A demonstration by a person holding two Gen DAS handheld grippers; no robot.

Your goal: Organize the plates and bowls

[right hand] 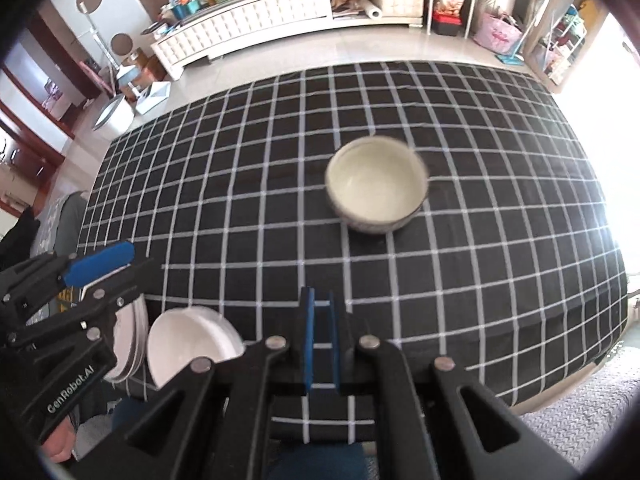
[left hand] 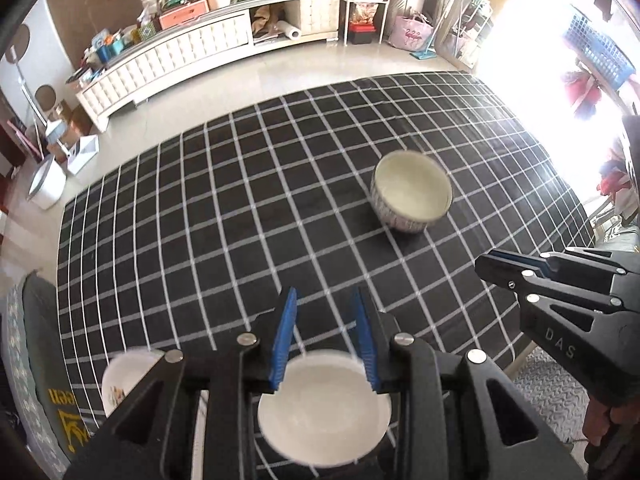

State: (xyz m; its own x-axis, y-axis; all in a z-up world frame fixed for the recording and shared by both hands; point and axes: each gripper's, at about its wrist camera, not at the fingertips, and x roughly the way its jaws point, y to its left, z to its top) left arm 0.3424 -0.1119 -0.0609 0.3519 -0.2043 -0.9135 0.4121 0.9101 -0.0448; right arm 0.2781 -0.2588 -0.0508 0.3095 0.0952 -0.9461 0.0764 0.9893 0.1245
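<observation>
A cream bowl (left hand: 412,192) with a dark patterned outside stands upright on the black checked tablecloth (left hand: 224,208); it also shows in the right wrist view as the bowl (right hand: 376,184). Near the table's front edge lie a white shallow dish (left hand: 324,412) and, to its left, a stack of white plates (left hand: 120,380). My left gripper (left hand: 325,300) hangs above the dish, open, its blue pads apart with nothing between them. My right gripper (right hand: 320,300) is shut and empty, over bare cloth well short of the bowl. The right wrist view shows the dish (right hand: 192,340), the plates (right hand: 132,336) and the left gripper (right hand: 124,266).
The table's front edge runs close under both grippers. A grey patterned mat (left hand: 560,392) lies below at the right, and a cushion (left hand: 36,340) sits at the left. A long white cabinet (left hand: 168,68) stands across the tiled floor. Bright window light washes out the right side.
</observation>
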